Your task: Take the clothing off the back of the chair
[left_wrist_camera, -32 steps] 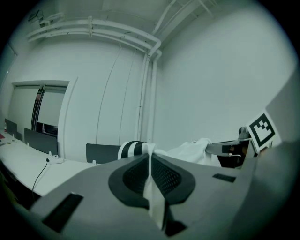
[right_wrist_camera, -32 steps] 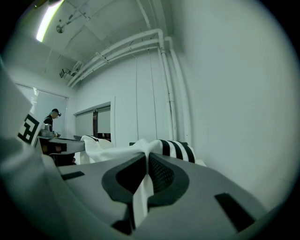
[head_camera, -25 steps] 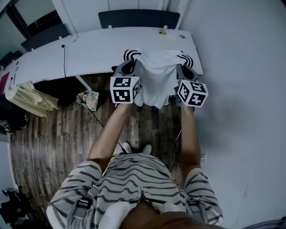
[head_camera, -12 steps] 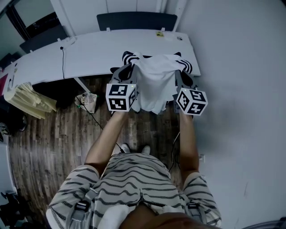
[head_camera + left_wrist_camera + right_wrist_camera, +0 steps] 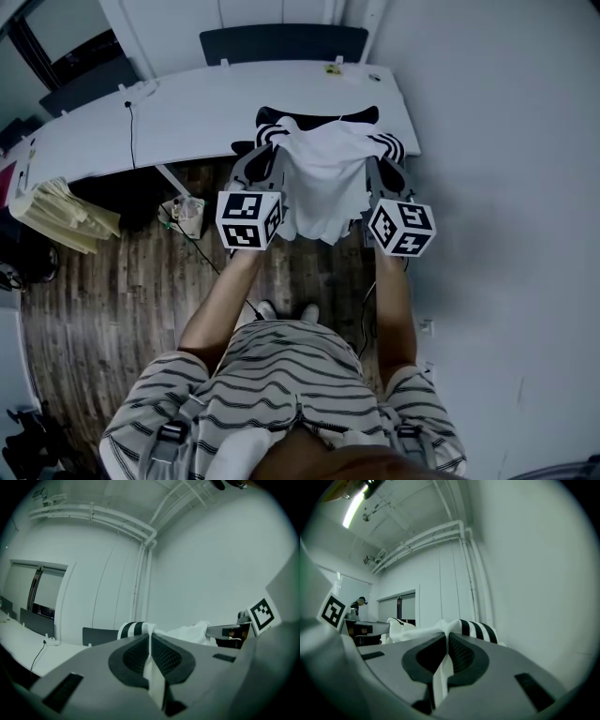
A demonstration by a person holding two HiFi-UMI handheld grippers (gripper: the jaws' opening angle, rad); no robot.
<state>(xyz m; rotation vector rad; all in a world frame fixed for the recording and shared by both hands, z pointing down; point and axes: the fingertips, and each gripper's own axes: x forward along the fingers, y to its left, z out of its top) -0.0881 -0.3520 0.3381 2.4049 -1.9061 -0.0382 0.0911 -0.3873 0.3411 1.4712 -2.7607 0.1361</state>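
A white shirt (image 5: 323, 183) with black-and-white striped sleeves hangs stretched between my two grippers, in front of the white desk. The dark top of the chair back (image 5: 323, 116) shows just behind the shirt's upper edge. My left gripper (image 5: 272, 150) is shut on the shirt's left shoulder, and white cloth is pinched between its pads (image 5: 150, 641) beside the striped sleeve (image 5: 132, 629). My right gripper (image 5: 380, 157) is shut on the right shoulder; there too cloth sits between the pads (image 5: 446, 644), with the other striped sleeve (image 5: 478, 629) past them. Both grippers point level.
The long white desk (image 5: 169, 117) runs across behind the chair, with a cable on it and a dark chair (image 5: 281, 42) beyond. A yellow cloth (image 5: 61, 214) hangs at the left. A small object (image 5: 187, 214) and a cable lie on the wooden floor. A white wall stands at the right.
Both grippers have drawn the shirt back toward the person, away from the desk. More of the chair back's dark top now shows behind the shirt.
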